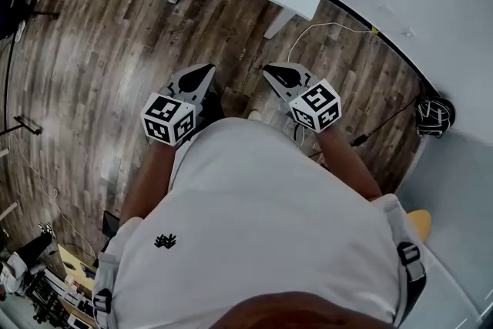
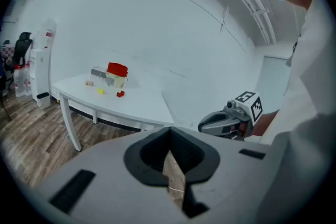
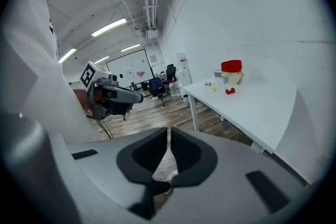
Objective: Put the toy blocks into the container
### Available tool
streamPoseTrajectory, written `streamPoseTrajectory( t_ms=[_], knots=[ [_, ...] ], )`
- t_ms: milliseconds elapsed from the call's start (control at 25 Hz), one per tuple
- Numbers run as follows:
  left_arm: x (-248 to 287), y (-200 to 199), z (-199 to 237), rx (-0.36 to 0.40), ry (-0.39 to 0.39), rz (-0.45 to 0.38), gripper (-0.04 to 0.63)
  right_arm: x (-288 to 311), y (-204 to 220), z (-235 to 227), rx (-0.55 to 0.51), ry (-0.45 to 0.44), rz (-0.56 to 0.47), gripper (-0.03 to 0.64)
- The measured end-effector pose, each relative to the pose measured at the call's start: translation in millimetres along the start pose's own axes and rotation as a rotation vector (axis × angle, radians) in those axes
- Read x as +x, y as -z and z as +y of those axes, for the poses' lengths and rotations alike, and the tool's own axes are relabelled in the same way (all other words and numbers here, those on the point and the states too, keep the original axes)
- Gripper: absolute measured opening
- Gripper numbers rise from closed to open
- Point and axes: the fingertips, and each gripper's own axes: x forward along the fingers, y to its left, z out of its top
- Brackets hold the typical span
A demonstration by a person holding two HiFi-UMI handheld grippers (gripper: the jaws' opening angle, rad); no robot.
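White tee (image 1: 262, 219) w/ small black logo (image 1: 165, 241) on back, dark shoulder straps (image 1: 410, 262). Grey left gripper (image 1: 206, 70) & right gripper (image 1: 270, 72): black pads (image 2: 149, 157), b/w marker cubes (image 1: 168, 118).

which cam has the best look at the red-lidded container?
Left gripper view: container stands whole on the table, blocks beside it. Right gripper view shows it similarly small and far. Head view misses it, cropping the table.

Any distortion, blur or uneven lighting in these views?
Head view: evenly lit and sharp, though the floor planks bow toward the left edge. Left gripper view: round fisheye frame with black corners; the container on the table is small but recognisable. Right gripper view: same fisheye frame, ceiling lights bright.
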Motion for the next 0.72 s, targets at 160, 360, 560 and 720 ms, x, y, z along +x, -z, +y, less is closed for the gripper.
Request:
streamPoseTrajectory(
  t_ms=[160,360,560,720],
  knots=[
    [6.5,-34.5,47.9,0.017,0.035,-0.012,0.006,41.8,-34.6,-20.5,-0.014,0.048,0.02,0.011],
    [0.6,-54.5,106.2,0.055,0.079,0.021,0.006,100.1,-72.5,-38.2,-0.024,0.095,0.04,0.011],
    [2.6,-67.9,149.2,0.054,0.102,0.03,0.006,143.6,-105.2,-59.9,-0.033,0.129,0.049,0.011],
    [3.3,-75.4,172.1,0.04,0.107,0.022,0.006,169.4,-122.4,-71.9,-0.024,0.133,0.057,0.012]
  ],
)
